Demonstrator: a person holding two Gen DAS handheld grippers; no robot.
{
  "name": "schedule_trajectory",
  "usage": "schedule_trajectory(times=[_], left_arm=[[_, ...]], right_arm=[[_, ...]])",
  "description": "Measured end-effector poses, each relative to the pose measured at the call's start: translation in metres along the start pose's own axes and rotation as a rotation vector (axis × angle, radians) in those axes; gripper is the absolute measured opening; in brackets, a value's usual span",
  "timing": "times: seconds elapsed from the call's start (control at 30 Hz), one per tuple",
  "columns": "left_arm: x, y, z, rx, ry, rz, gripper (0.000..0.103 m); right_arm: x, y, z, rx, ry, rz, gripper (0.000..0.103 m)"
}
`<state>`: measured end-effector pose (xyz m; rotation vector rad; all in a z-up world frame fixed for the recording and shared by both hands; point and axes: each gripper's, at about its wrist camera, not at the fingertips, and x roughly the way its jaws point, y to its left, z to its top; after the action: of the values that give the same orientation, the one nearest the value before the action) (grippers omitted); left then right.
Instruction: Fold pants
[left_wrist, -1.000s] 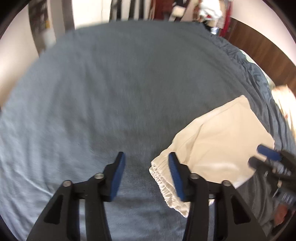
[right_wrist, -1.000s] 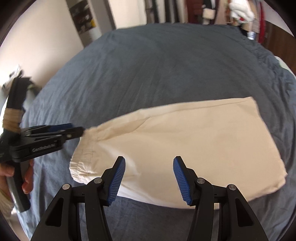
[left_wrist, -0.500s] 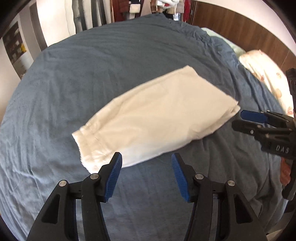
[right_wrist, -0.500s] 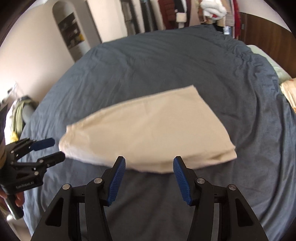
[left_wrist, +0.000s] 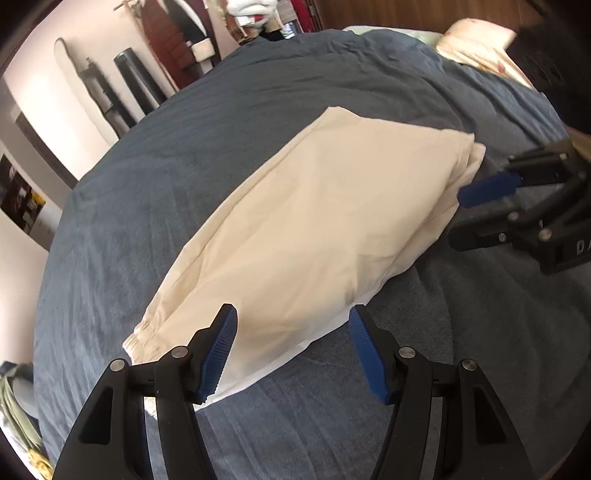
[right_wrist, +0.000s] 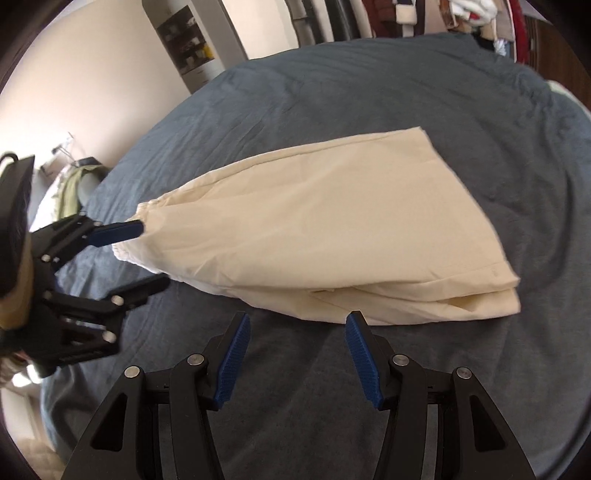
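1. Pants (left_wrist: 314, 229): cream cloth, lying on the blue bedspread (left_wrist: 258, 92), roughly mid-bed. Already folded down to one long, tapered packet. I count several layers stacked at the wide end in the right wrist view, so at least one fold looks done.

2. Narrow end carries the gathered elastic band; wide end shows the layered edges. The packet lies flat, with only mild creases.

3. Judgement on what is left: the packet is long, so probably one more fold end to end, then a smoothing pass. Neither end is lifted yet.

4. My left gripper (left_wrist: 291, 350): jaws opening, nothing between the pads. It hovers over the near long edge of the pants close to the elastic end; cloth shows in the gap, but below the pads, not pinched. From the right wrist view, the left gripper (right_wrist: 146, 254) sits just beside the elastic band, upper finger at the hem; I cannot tell whether it touches.

5. My right gripper (right_wrist: 295, 354): jaws parted, empty. Bare bedspread lies between the fingers; the near edge of the pants is just beyond the tips, towards the wide end. From the left wrist view, it stands at the right, just beside the wide end and apart from the cloth.

6. Both grippers flank the packet, one per end.
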<state>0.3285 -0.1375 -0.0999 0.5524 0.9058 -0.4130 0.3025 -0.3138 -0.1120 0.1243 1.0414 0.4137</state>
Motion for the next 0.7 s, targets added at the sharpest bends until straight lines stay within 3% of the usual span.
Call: schedule_trajectory(times=[0.23, 0.47, 0.7], left_arm=[[0.019, 0.024, 0.003, -0.129, 0.027, -0.018, 0.063], [0.028, 0.052, 0.008, -0.228, 0.022, -0.019, 0.069], [0.038, 0.057, 0.007, -0.248, 0.038, -0.017, 0.07]], right_arm=[[0.026, 0.004, 0.01, -0.036, 0.052, 0.097, 0.054], [0.021, 0.005, 0.04, -0.083, -0.009, 0.038, 0.054], [0.038, 0.001, 0.063, -0.133, 0.032, 0.076, 0.06]])
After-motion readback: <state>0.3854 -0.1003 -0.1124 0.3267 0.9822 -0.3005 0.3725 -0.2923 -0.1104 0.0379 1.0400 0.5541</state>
